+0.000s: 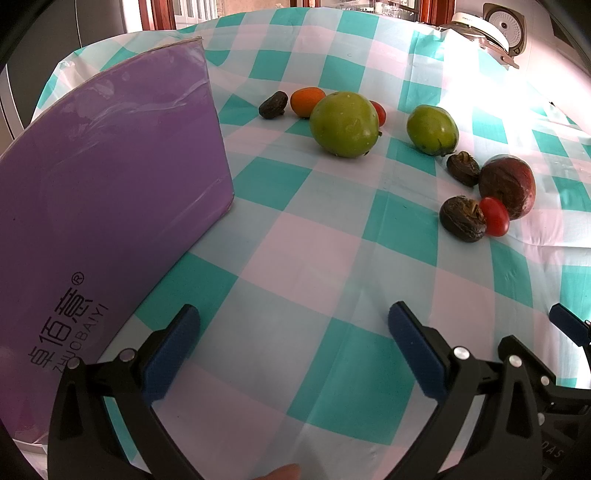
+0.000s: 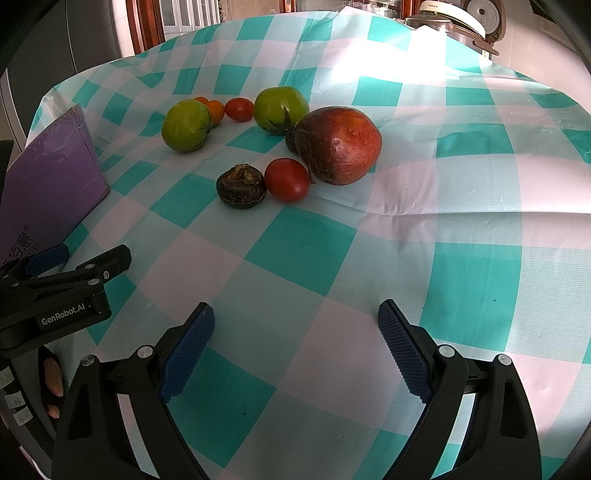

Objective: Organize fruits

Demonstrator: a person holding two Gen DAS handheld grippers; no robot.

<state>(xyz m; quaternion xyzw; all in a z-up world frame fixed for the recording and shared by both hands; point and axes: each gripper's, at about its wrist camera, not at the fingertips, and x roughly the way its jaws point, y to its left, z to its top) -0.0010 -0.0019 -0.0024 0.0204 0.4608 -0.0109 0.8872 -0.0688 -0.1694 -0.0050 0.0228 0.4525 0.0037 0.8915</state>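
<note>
The left gripper [image 1: 293,332] hangs low over the tablecloth with its blue-padded fingers [image 1: 171,354] spread wide and nothing between them. The right gripper [image 2: 295,332] is likewise wide open and empty above the cloth, with the left tool's black body just to its left.

A purple box [image 1: 110,192] printed with dark lettering stands on the table just left of the left gripper; only its outer wall shows, so what it contains cannot be told.

The fruits lie loose on the cloth, well ahead of both grippers. From the right wrist view, a large reddish-brown fruit [image 2: 340,144] sits nearest the centre, a red cherry tomato [image 2: 287,180] touching or just beside it, and a dark water chestnut [image 2: 241,186] just left of that. Behind them are two green tomatoes [image 2: 186,125] [image 2: 281,109], with a second cherry tomato [image 2: 239,109] between them and small orange fruit [image 2: 215,110] beside the left one. The left wrist view shows two more dark chestnut-like pieces [image 1: 273,105] [image 1: 463,169].

The table is covered by a teal, white and pink checked plastic tablecloth [image 2: 461,229], creased in places and brightly sunlit at the far right. Beyond it stand a white rice cooker [image 2: 458,22] and wooden-framed windows [image 2: 184,18].
</note>
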